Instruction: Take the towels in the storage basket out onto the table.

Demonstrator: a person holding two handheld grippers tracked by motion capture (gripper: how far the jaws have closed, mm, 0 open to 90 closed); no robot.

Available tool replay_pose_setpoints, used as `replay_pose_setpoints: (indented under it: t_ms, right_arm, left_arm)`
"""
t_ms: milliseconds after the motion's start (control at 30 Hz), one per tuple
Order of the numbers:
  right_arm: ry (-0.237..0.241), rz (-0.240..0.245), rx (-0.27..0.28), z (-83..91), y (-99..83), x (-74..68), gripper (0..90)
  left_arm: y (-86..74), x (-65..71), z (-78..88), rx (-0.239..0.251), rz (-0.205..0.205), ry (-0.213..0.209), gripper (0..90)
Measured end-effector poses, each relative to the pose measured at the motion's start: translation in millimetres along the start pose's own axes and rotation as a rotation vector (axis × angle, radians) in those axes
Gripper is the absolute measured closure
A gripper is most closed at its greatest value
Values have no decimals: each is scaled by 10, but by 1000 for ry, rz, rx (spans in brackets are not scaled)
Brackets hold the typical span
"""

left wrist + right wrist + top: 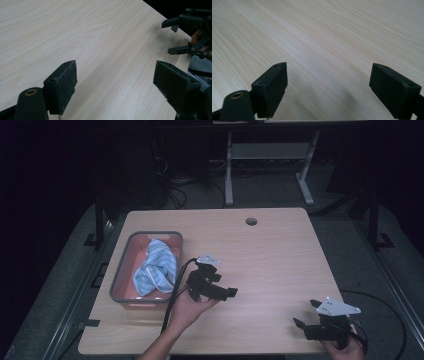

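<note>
Your left hand-held gripper [212, 287], jaws apart and empty, sat just right of the cloth [156, 266] in the bin [118, 277]; your right hand-held gripper [306, 316], also apart, was far off.

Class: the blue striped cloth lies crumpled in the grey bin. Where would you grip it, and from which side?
Probably from straight above, since the grey bin's walls block any sideways approach. Pinch the raised fold near the top of the blue striped cloth, where the bunched fabric stands highest. The left tool, open and beside the bin, is nearer than the right tool.
</note>
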State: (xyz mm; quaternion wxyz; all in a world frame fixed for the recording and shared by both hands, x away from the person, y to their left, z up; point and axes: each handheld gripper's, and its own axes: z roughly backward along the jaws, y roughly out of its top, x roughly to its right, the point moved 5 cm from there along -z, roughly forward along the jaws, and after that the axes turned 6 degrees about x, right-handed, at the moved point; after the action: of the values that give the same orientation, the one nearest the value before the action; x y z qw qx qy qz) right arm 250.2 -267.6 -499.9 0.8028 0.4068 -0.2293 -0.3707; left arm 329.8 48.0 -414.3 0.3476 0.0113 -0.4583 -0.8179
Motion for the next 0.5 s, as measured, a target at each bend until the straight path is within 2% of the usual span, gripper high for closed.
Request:
replay_pose_setpoints:
  t_ms: [267, 367, 500]
  right_arm:
    - [3, 6, -1, -19, 11, -16, 144]
    - [9, 6, -6, -32, 18, -29, 144]
    - [10, 13, -7, -43, 23, -39, 144]
  left_arm:
    - [99, -93, 147, -8, -4, 15, 188]
    - [138, -156, 228, -3, 16, 10, 189]
    - [164, -208, 288, 0, 16, 6, 190]
